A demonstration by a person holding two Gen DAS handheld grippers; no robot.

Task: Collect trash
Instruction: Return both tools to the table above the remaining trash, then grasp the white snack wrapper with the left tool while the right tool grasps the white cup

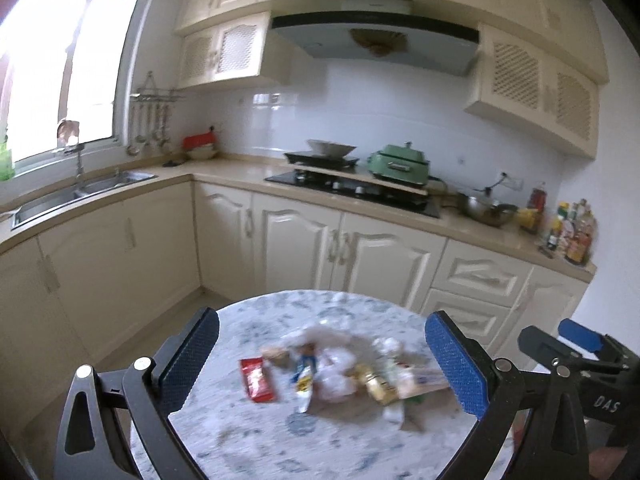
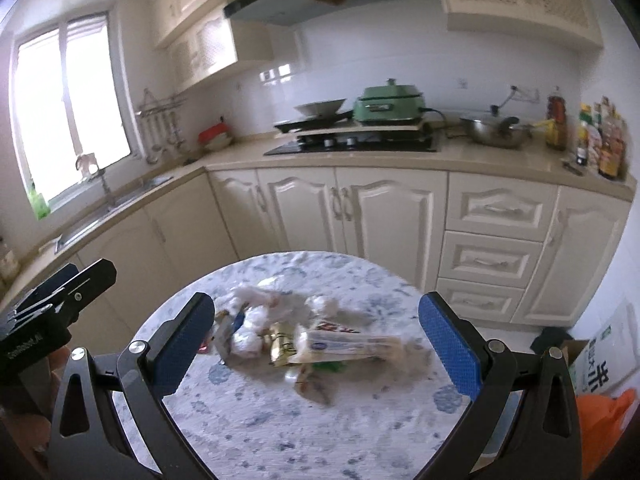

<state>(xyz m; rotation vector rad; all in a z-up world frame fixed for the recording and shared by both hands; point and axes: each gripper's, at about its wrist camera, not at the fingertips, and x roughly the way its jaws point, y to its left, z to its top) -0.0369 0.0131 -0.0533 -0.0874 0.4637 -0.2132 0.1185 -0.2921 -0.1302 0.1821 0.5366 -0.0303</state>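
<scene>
A heap of trash lies in the middle of a round marble-patterned table (image 1: 256,440) (image 2: 256,432). It holds a red wrapper (image 1: 258,379), crumpled white tissue (image 1: 336,372) (image 2: 252,320), a gold wrapper (image 1: 378,386) (image 2: 282,346) and a long white packet (image 2: 344,346). My left gripper (image 1: 322,364) hangs open above and before the heap, nothing between its blue pads. My right gripper (image 2: 316,346) is likewise open and holds nothing. Each gripper shows at the edge of the other's view.
Cream kitchen cabinets and a counter ring the far side, with a sink (image 1: 80,192), a stove (image 2: 352,144), a green cooker (image 2: 390,104), a steel pot (image 2: 494,130) and several bottles (image 2: 600,144). A cardboard box (image 2: 600,364) and something orange (image 2: 604,420) sit on the floor at right.
</scene>
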